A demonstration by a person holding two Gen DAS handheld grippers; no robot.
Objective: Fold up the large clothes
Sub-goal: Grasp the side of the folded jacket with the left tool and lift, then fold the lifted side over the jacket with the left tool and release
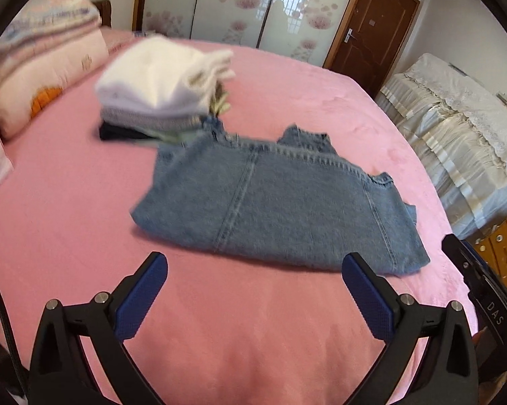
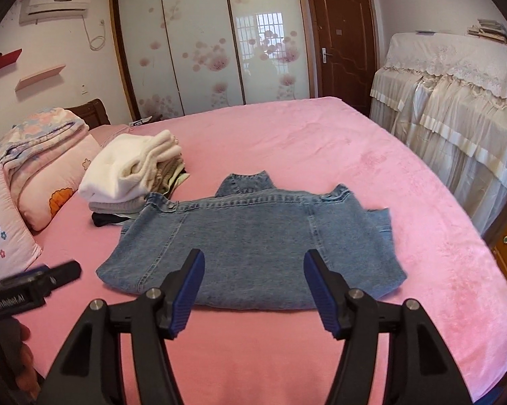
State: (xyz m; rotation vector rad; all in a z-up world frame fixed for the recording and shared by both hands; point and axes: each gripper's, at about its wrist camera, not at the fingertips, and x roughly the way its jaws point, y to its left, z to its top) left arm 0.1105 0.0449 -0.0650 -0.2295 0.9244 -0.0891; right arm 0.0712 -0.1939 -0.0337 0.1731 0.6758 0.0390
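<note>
A blue denim jacket (image 1: pixel 273 202) lies folded into a flat rectangle on the pink bed (image 1: pixel 219 337), collar at the far side; it also shows in the right wrist view (image 2: pixel 253 243). My left gripper (image 1: pixel 253 266) is open and empty, just short of the jacket's near edge. My right gripper (image 2: pixel 253 263) is open and empty, its fingertips over the jacket's near edge. The left gripper's body (image 2: pixel 33 283) shows at the left of the right wrist view.
A stack of folded clothes (image 2: pixel 131 175), white on top, sits left of the jacket's far corner. Pillows and a folded quilt (image 2: pixel 40 155) lie at the bed's left. A lace-covered piece of furniture (image 2: pixel 456 118) stands to the right. Wardrobe doors (image 2: pixel 202 40) are behind.
</note>
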